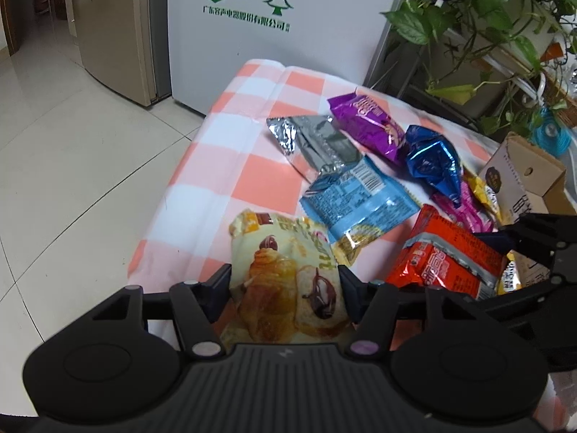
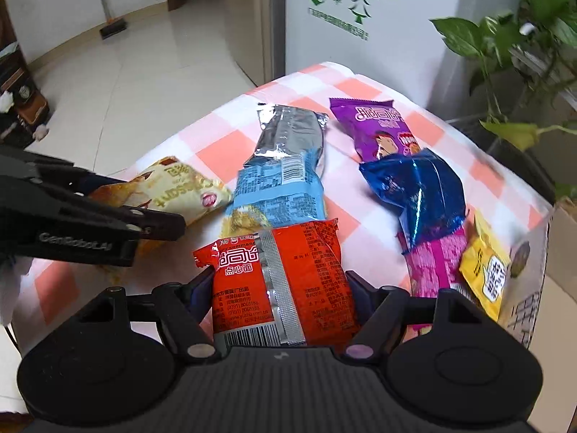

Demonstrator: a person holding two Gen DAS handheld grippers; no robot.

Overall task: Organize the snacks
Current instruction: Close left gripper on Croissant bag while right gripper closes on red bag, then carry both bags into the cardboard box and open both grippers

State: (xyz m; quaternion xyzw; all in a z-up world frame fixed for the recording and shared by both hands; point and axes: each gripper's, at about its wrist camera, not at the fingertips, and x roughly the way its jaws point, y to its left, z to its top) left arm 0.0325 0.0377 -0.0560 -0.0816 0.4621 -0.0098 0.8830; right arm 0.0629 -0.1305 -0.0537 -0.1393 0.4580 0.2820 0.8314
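- Left tongs (image 1: 285, 281): clamped on cream plastic croissant packet (image 1: 285, 274), pads pressing both long edges; packet's near end tucked between the fingers, far end over the table's left edge area.
- Right tongs (image 2: 279, 288): clamped on red foil noodle packet (image 2: 285, 281), back seam and barcode facing up; gripped by the sides, probably so the flat pack does not fold.
- Table under pink-and-white checked cloth (image 1: 252, 166): carrying the remaining snacks in a loose heap towards the right.
- Silver foil packet (image 1: 310, 140): lying flat, lower end overlapped by light blue plastic packet (image 1: 357, 198).
- Purple foil packet (image 1: 368, 122): beside the silver one, touched by crumpled dark blue foil packet (image 1: 432, 158).
- Magenta packet (image 2: 432, 263) and small yellow sachet (image 2: 483, 270): under and beside the dark blue one, near the table's right edge.
- Cardboard box (image 1: 523, 173): standing at the right edge, open top; likely the destination for sorted packets, though not certain.
- Task state: two packets in hand, one per side, neither yet stowed; six left on the cloth.
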